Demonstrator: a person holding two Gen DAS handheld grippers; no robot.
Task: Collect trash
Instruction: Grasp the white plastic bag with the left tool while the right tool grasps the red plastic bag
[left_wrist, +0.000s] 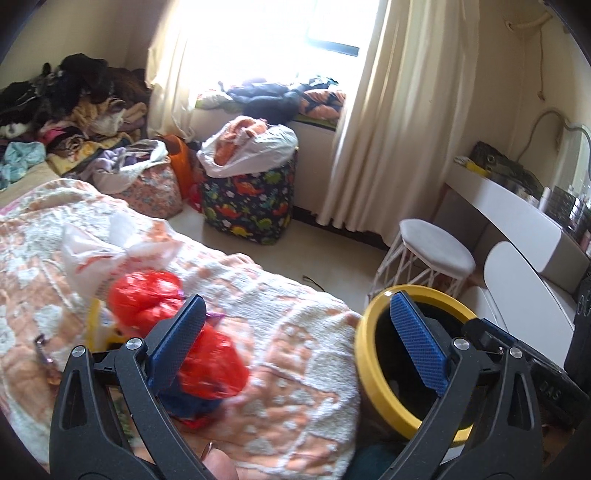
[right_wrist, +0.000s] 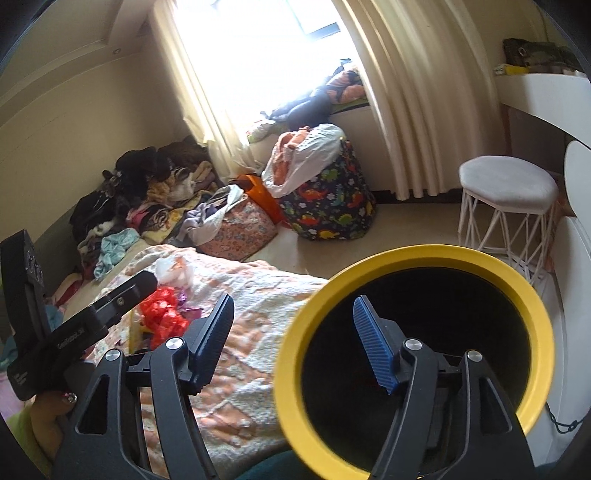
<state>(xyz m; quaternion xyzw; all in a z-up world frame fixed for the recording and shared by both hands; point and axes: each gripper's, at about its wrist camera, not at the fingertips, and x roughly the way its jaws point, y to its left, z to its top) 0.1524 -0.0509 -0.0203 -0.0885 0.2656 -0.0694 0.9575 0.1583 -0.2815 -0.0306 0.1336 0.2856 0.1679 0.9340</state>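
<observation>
A yellow-rimmed black trash bin (left_wrist: 373, 354) stands beside the bed; it also shows in the right wrist view (right_wrist: 295, 354). Red crumpled plastic trash (left_wrist: 147, 295) lies on the orange and white blanket (left_wrist: 295, 332), also seen in the right wrist view (right_wrist: 162, 314). A white plastic bag (left_wrist: 92, 247) lies behind it. My left gripper (left_wrist: 299, 325) is open above the blanket, its left finger over the red plastic. My right gripper (right_wrist: 291, 321) is open, its right finger over the bin's mouth. Purple and yellow scraps lie by the red plastic.
A dinosaur-print hamper (left_wrist: 251, 199) and a floral bag (left_wrist: 151, 188) full of clothes stand on the floor by the window. Clothes are piled at the far left (left_wrist: 55, 110). A white stool (left_wrist: 432, 254) and white desk (left_wrist: 517, 214) stand to the right.
</observation>
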